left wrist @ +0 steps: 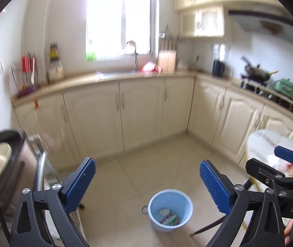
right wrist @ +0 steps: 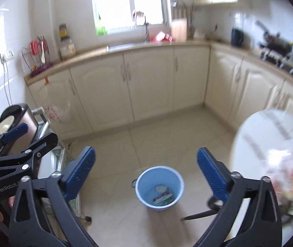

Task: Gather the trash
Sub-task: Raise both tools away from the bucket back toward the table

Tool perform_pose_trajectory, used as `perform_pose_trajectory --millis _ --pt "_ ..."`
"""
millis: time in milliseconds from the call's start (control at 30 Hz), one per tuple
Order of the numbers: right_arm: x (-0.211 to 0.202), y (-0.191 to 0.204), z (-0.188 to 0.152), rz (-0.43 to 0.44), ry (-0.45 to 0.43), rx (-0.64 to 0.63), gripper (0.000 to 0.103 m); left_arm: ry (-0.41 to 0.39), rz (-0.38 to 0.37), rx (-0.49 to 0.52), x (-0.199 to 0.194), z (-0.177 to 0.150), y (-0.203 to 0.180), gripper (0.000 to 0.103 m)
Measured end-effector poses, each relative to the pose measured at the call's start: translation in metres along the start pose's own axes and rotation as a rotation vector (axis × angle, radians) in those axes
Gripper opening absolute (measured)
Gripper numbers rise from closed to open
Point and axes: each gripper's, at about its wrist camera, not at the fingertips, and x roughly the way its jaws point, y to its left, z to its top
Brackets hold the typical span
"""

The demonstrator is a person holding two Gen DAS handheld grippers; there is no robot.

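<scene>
A light blue bucket [left wrist: 170, 210] stands on the tiled floor with a few wrappers [left wrist: 168, 218] inside; it also shows in the right wrist view [right wrist: 159, 187] with the wrappers [right wrist: 163, 197]. My left gripper [left wrist: 146, 183] is open and empty, held above and in front of the bucket. My right gripper [right wrist: 145, 175] is open and empty, also above the bucket. Crumpled plastic trash [right wrist: 290, 177] lies on the round white table [right wrist: 270, 135] at the right. In the left wrist view the right gripper's blue fingertip [left wrist: 286, 154] shows over that table.
Cream base cabinets [left wrist: 142, 111] line the back and right walls under a counter with a sink [left wrist: 117, 73], knife block and stove. A rice cooker [left wrist: 0, 160] sits on a metal rack at the left. A dark table leg [right wrist: 200, 215] stands near the bucket.
</scene>
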Motion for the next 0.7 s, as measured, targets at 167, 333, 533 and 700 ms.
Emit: perform_pose_trajectory --millis 167,333,533,700 --pt "-0.106 -0.004 0.004 -0.048 -0.128 0.011 0.103 -0.135 -0.045 0.016 -0.087 -0.009 -0.034 0.102" --pt "-0.224 -0.006 -0.001 -0.133 -0.271 0.025 0.103 -0.244 -0.098 0.04 -0.153 -0.022 -0.058 0.102" --pt "-0.301 -0.01 -0.014 -0.201 -0.365 0.059 0.103 -0.321 -0.176 0.033 -0.209 -0.059 -0.067 0.102" --pt "-0.368 -0.014 -0.027 -0.28 -0.458 0.079 0.103 -0.398 -0.211 0.036 -0.264 -0.101 -0.03 0.102"
